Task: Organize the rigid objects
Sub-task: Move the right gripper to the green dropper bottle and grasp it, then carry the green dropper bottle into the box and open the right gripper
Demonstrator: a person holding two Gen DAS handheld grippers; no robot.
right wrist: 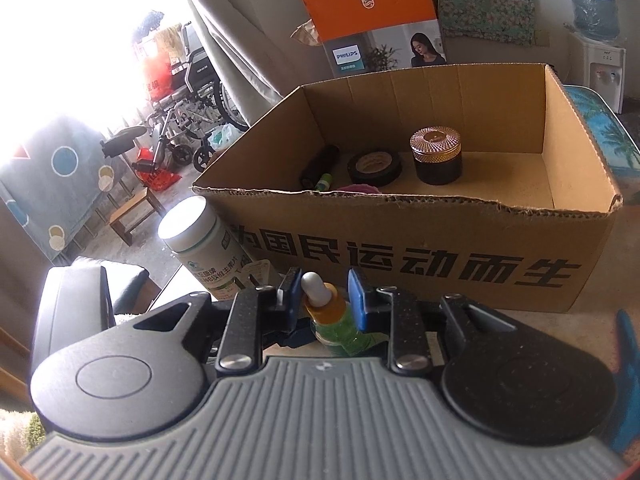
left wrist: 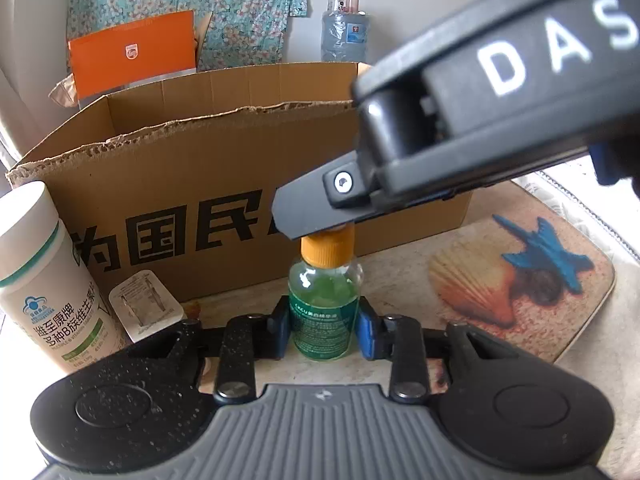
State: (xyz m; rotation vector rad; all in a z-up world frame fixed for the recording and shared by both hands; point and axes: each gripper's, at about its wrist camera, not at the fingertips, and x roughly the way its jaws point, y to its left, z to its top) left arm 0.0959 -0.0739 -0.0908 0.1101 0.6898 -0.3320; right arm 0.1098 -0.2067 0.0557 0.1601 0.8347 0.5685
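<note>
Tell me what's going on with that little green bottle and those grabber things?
Someone is tidying small things into the cardboard box. The left hand-held gripper has its blue pads on both sides of the little green bottle, which stands on the table in front of the box. The right hand-held gripper is up at the bottle's dropper top, pads apart. A roll of black tape and a dark jar already sit inside. A white vitamin bottle waits outside.
</note>
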